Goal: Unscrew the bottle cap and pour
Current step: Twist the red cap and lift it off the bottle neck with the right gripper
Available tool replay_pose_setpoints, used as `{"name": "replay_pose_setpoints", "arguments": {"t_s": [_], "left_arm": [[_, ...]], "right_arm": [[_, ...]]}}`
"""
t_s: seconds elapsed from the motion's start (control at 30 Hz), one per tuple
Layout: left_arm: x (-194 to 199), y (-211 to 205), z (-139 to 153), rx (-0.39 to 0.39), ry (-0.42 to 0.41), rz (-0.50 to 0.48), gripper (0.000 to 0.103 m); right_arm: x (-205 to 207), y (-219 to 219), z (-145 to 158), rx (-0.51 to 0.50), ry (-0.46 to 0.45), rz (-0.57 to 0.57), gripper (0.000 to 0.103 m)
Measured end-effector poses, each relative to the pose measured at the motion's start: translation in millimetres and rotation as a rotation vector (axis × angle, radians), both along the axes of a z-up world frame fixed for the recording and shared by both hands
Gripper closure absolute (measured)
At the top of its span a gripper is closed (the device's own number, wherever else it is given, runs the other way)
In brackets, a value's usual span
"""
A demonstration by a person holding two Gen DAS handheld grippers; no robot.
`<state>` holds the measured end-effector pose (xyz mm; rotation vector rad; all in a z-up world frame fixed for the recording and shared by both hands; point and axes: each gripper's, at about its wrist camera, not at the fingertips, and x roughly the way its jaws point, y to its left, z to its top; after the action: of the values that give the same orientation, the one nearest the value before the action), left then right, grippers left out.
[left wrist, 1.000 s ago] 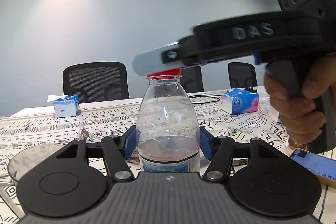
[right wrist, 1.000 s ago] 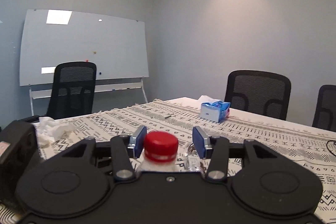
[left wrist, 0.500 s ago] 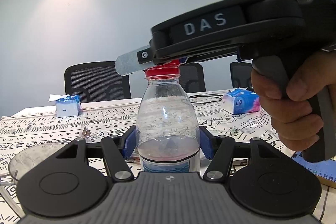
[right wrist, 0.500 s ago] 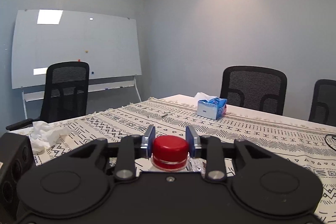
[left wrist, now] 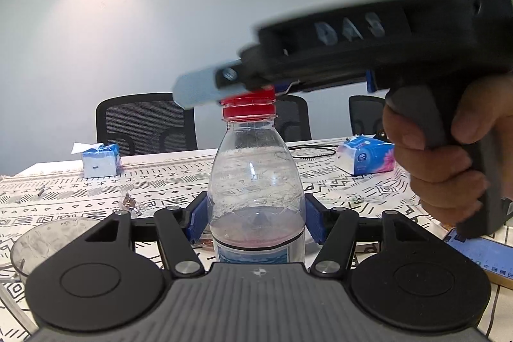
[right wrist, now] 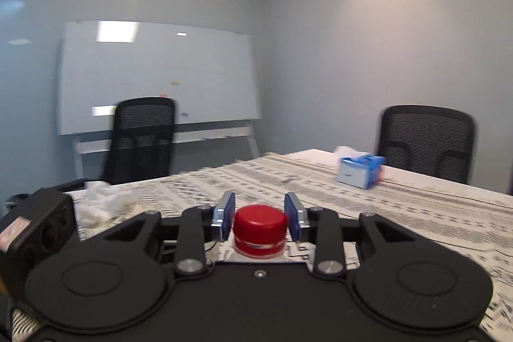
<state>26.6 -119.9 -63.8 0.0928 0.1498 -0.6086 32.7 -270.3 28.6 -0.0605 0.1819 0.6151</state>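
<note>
A clear plastic bottle with a little pink liquid and a red cap stands upright on the patterned table. My left gripper is shut on the bottle's body. My right gripper sits level with the red cap, its blue pads a small gap off each side of it, so it is open. In the left wrist view the right gripper reaches in from the right over the cap, blurred by motion.
A clear glass bowl sits at the left near the bottle. Tissue boxes stand further back, a phone lies at the right. Crumpled tissue and office chairs ring the table.
My right gripper closed on the cap half a second ago, has since let go and swung round to the right. The left gripper and bottle have stayed still.
</note>
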Motion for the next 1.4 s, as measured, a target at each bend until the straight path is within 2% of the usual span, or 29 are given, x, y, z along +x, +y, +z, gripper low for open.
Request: {"name": "replay_pose_setpoints", "arguments": {"t_s": [0.1,0.13,0.17,0.23,0.4,0.57,0.67,0.8,0.83,0.97,1.03,1.07,1.27,1.4], "left_arm": [[-2,-2,0,0.006,-0.004,0.003,0.045],[-2,-2,0,0.008,-0.006,0.006,0.045],[-2,-2,0,0.005,-0.004,0.010,0.045],[-1,0,0,-0.002,0.001,0.008,0.045],[0,2,0,-0.007,0.006,-0.002,0.045],[0,1,0,0.000,0.004,-0.023,0.045],[-1,0,0,0.004,0.000,-0.026,0.045],[-1,1,-1,0.001,0.001,-0.019,0.045],[-1,0,-1,0.003,-0.001,-0.019,0.045],[-1,0,-1,0.005,-0.002,-0.016,0.045],[1,1,-1,-0.006,0.006,-0.017,0.045],[1,1,-1,-0.007,0.008,-0.017,0.045],[-1,0,-1,0.001,0.001,-0.018,0.045],[-1,-1,-1,0.009,-0.004,-0.016,0.045]], "right_arm": [[-3,16,2,0.001,0.011,-0.145,0.056],[-2,21,1,-0.003,0.017,-0.181,0.060],[-1,25,0,-0.011,0.021,-0.195,0.070],[1,26,-4,-0.030,0.002,-0.173,0.070],[10,1,-10,0.007,-0.028,0.022,0.070],[33,-32,-15,0.073,-0.038,0.308,0.071],[38,-37,-11,0.079,-0.012,0.353,0.070],[24,-21,-5,0.045,-0.011,0.201,0.065],[21,-16,-5,0.035,-0.011,0.155,0.059],[16,5,-4,0.005,-0.020,-0.017,0.056],[15,6,-6,-0.010,-0.028,-0.030,0.055],[15,3,-7,-0.009,-0.026,-0.029,0.052],[-3,-23,-5,0.000,-0.024,0.022,0.050],[-5,-19,-3,0.007,-0.014,0.039,0.049]]}}
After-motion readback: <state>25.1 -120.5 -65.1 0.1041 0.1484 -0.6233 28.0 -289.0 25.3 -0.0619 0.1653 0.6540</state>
